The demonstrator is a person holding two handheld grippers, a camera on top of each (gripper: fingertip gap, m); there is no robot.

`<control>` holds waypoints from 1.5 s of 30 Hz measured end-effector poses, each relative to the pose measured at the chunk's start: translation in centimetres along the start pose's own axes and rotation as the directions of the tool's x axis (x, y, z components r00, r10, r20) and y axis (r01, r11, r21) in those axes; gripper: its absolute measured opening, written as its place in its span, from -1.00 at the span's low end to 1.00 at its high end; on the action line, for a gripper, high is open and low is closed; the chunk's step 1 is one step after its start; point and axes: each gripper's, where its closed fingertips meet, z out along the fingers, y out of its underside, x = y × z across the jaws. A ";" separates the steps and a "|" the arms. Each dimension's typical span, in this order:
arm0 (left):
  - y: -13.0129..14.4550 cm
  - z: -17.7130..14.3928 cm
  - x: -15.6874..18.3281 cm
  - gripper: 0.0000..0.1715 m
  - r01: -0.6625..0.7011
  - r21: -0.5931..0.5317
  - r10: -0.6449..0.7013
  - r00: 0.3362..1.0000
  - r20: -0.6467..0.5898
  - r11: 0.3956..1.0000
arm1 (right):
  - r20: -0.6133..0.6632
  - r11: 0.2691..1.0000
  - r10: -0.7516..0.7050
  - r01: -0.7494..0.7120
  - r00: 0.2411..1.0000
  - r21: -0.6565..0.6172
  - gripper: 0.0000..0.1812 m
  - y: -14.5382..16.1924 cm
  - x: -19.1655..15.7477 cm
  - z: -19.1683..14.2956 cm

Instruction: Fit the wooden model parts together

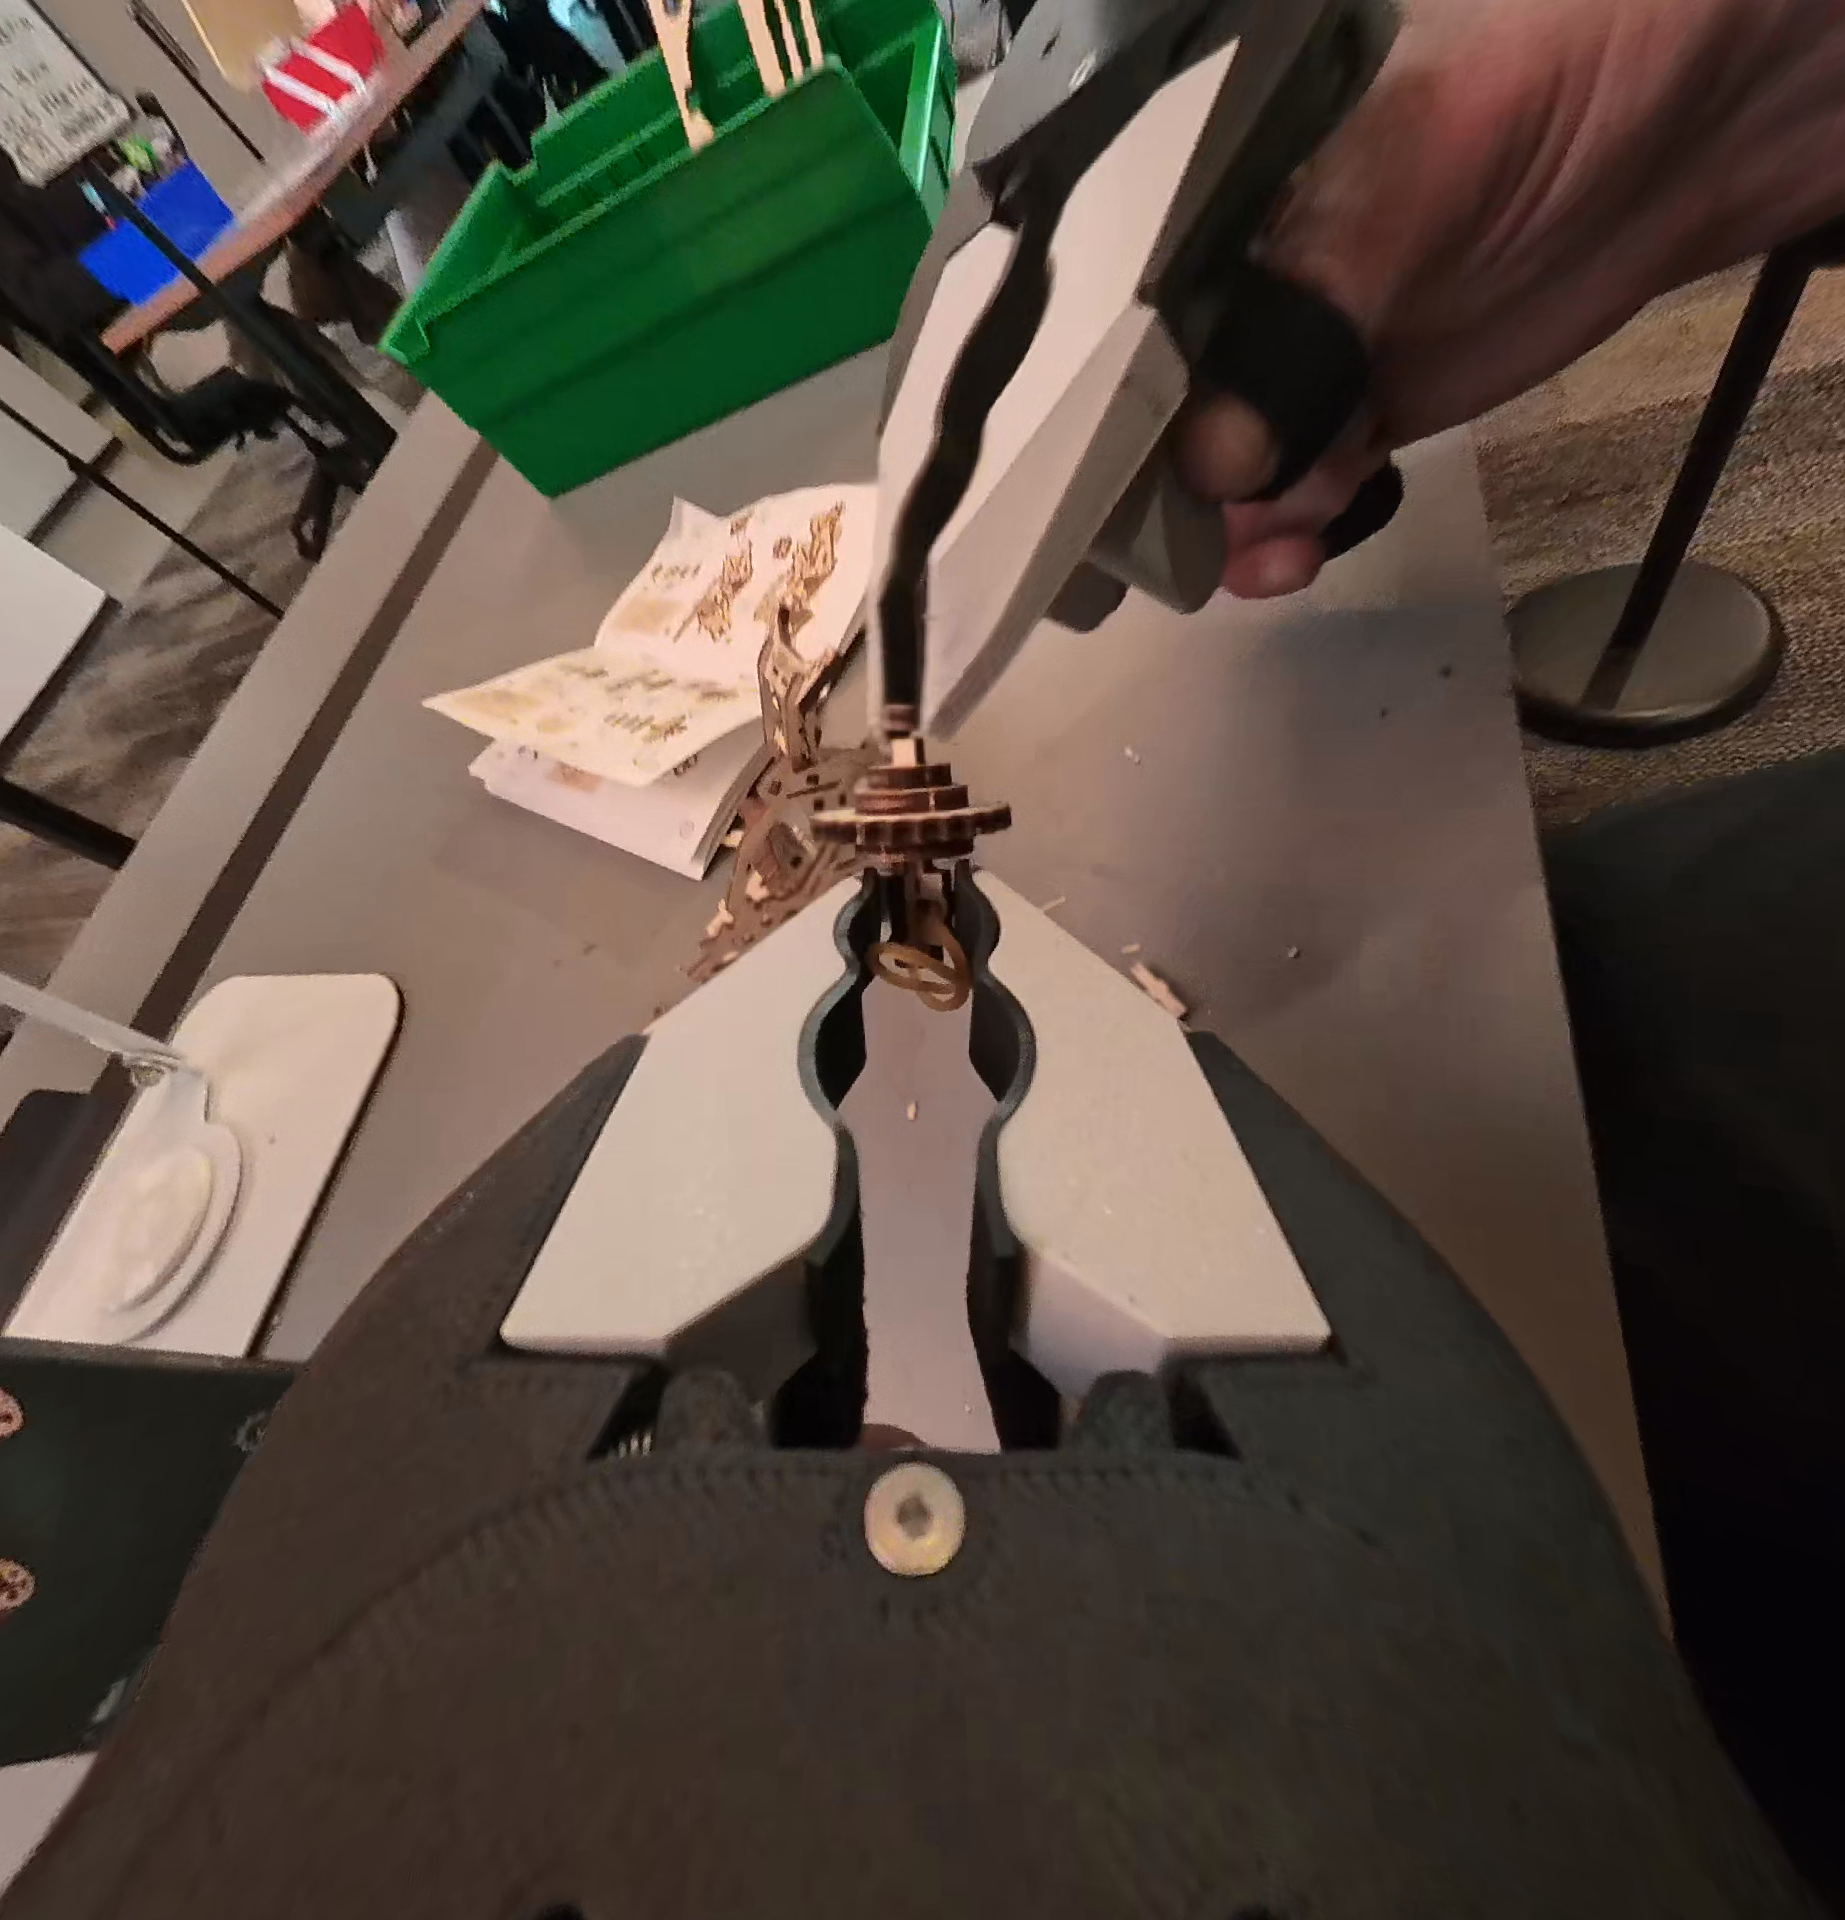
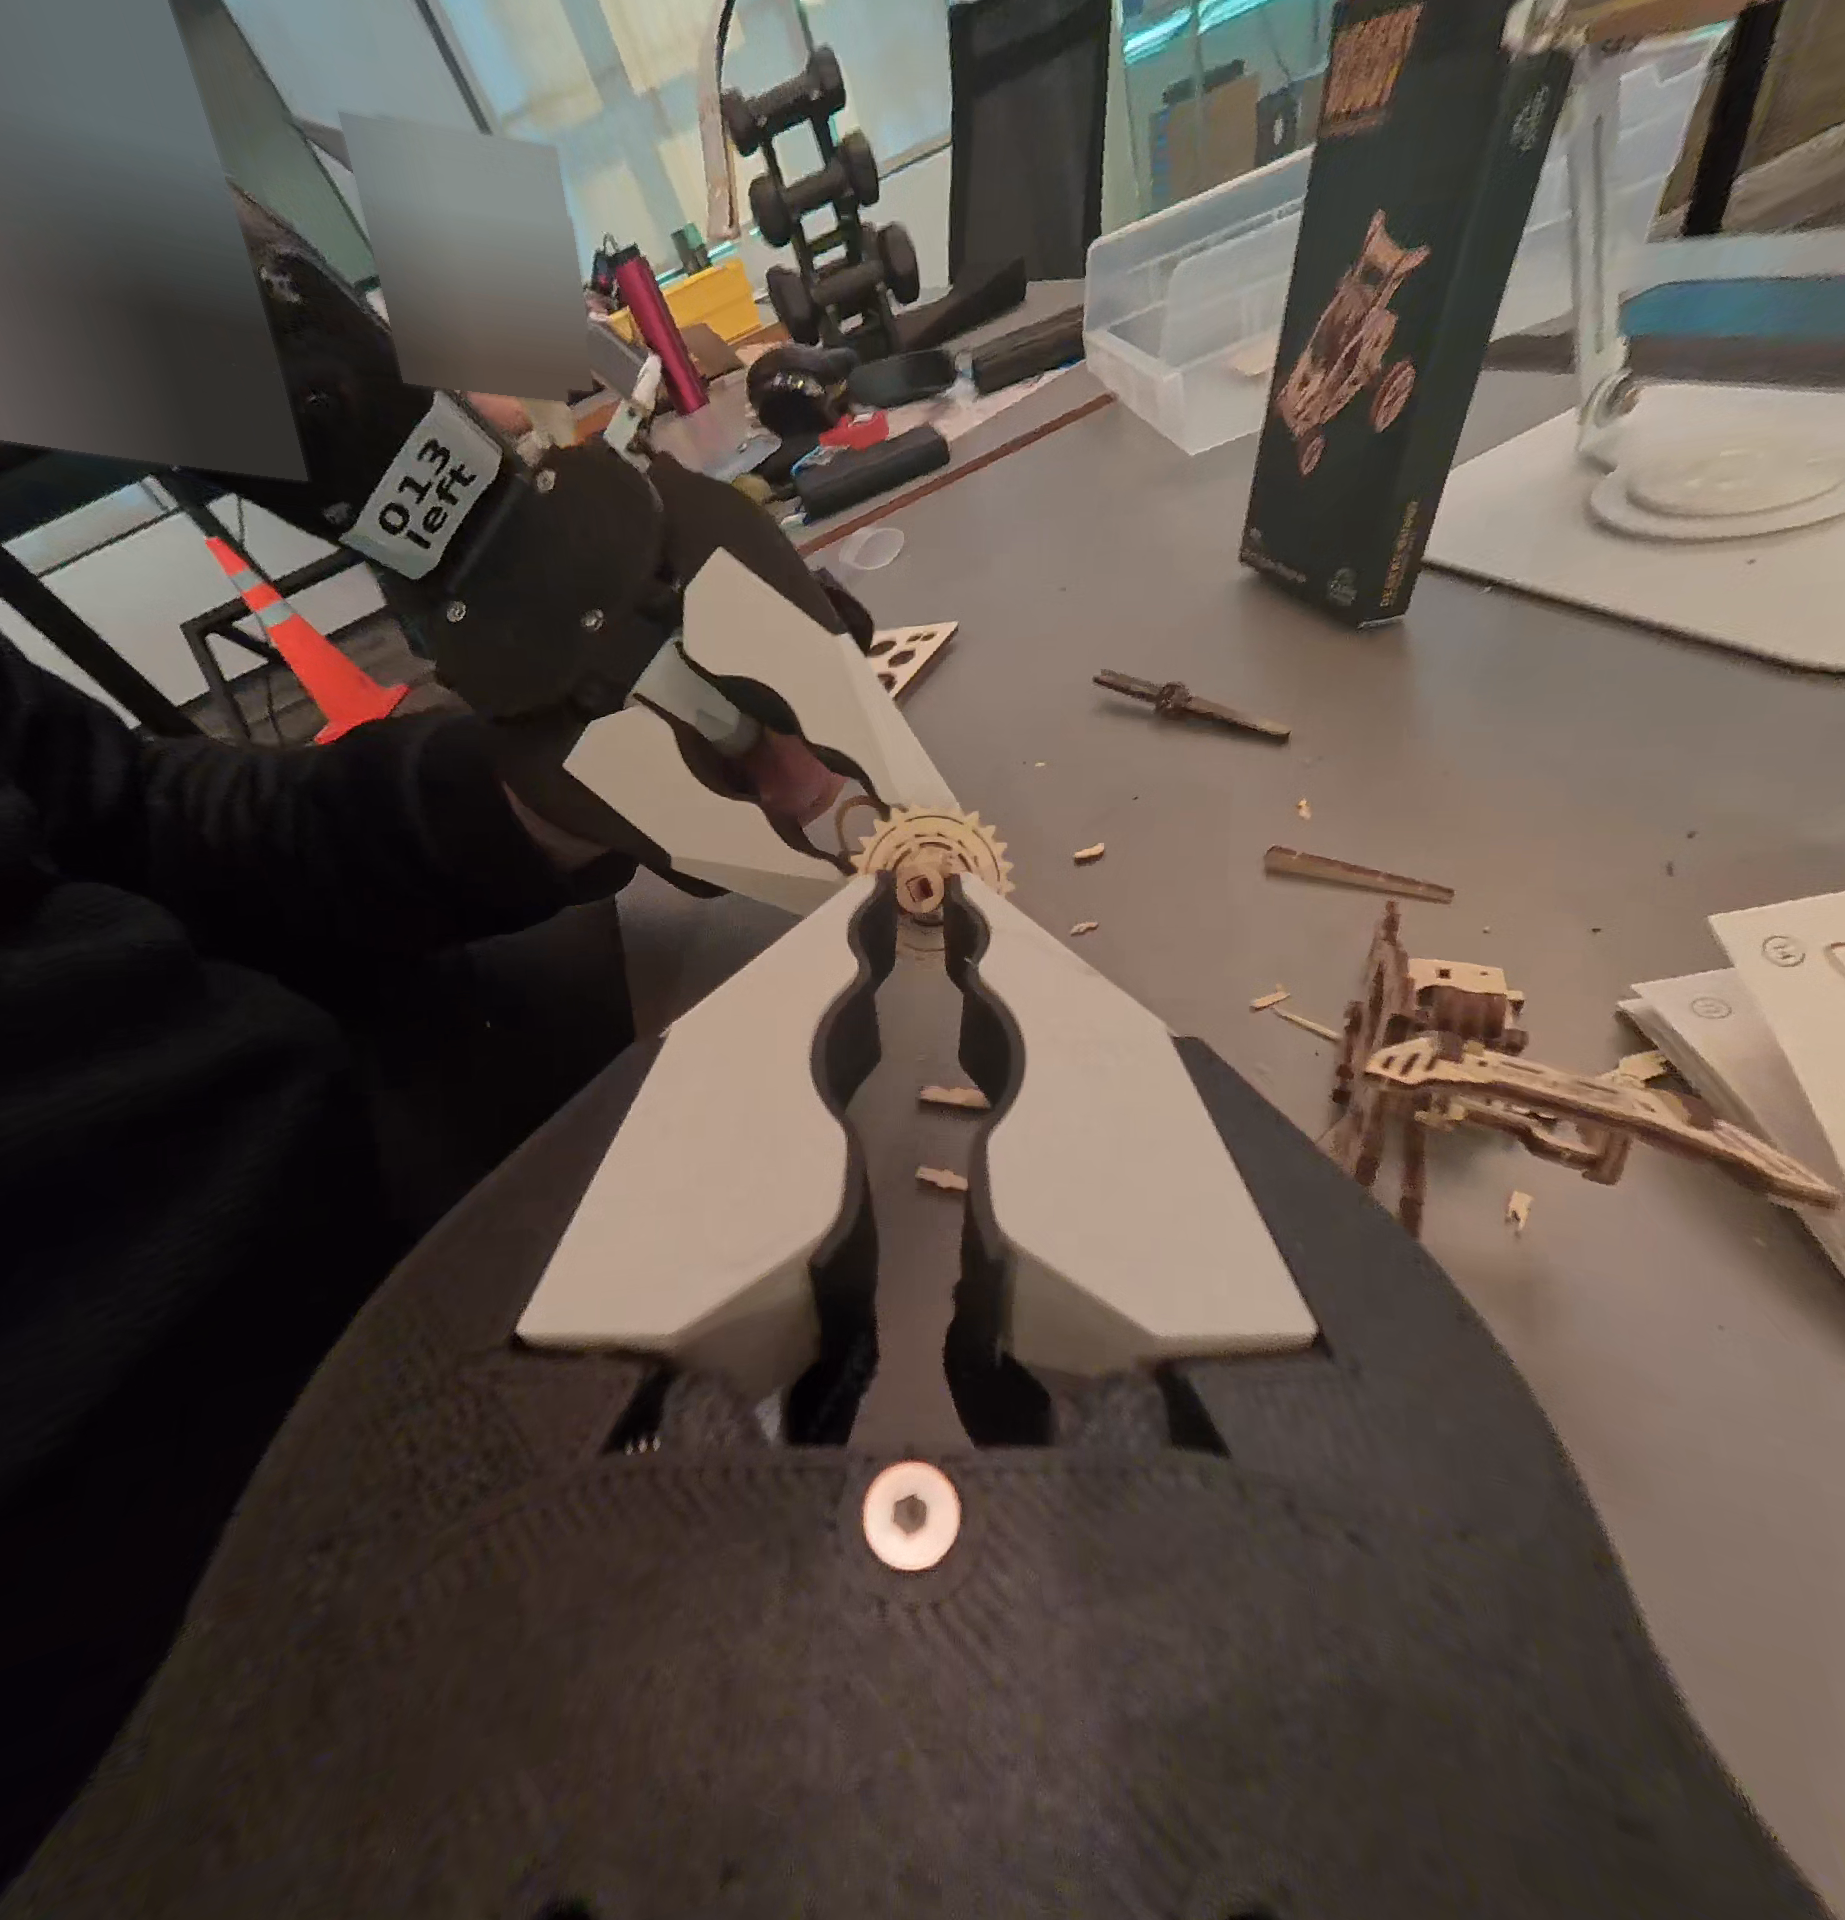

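Note:
A small wooden gear assembly (image 1: pixel 913 805), a stack of toothed discs on a short axle, is held in the air between both grippers. My left gripper (image 1: pixel 913 883) is shut on its lower end, where a small wooden ring (image 1: pixel 918 971) sits between the fingers. My right gripper (image 1: pixel 902 724) comes down from above and is shut on the square hub at the top. In the right wrist view my right gripper (image 2: pixel 923 899) pinches the hub of the gear (image 2: pixel 939 844), and the left gripper (image 2: pixel 845 831) grips it from the far left. The partly built wooden model (image 2: pixel 1500 1081) lies on the table.
The grey table (image 1: pixel 1261 831) holds an open instruction booklet (image 1: pixel 669 675), a green bin (image 1: pixel 689 281), a dark kit box (image 2: pixel 1385 312), a loose wooden axle (image 2: pixel 1188 707), a wooden strip (image 2: pixel 1354 876) and scattered chips. A white base plate (image 1: pixel 222 1143) lies at the left. Both grippers' tips are close together, under 4 cm apart. Both grippers' tips are roughly 35 cm from the white base plate (image 1: pixel 222 1143). It is also in sight in the right wrist view (image 2: pixel 1796 515).

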 end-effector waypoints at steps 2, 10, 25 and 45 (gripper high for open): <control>-0.6 -0.1 0.0 -0.87 0.010 0.026 -0.010 1.000 -0.010 1.000 | -0.004 1.000 -0.002 0.002 1.000 0.016 -0.93 -0.4 0.1 -0.3; -0.9 -0.1 0.2 -0.87 -0.004 0.038 0.004 1.000 -0.017 0.999 | 0.014 0.999 -0.034 0.034 0.999 0.015 -0.93 -0.7 -0.5 -0.5; -1.9 -0.5 0.0 -0.87 -0.051 0.046 0.052 0.999 -0.009 0.998 | 0.051 1.000 -0.005 0.004 0.999 0.015 -0.93 -1.3 -1.0 -0.9; -4.4 -1.3 -0.9 -0.87 0.020 0.225 -0.025 0.999 0.022 0.974 | 0.066 0.999 0.026 -0.029 0.997 0.037 -0.85 -3.4 -1.6 -1.2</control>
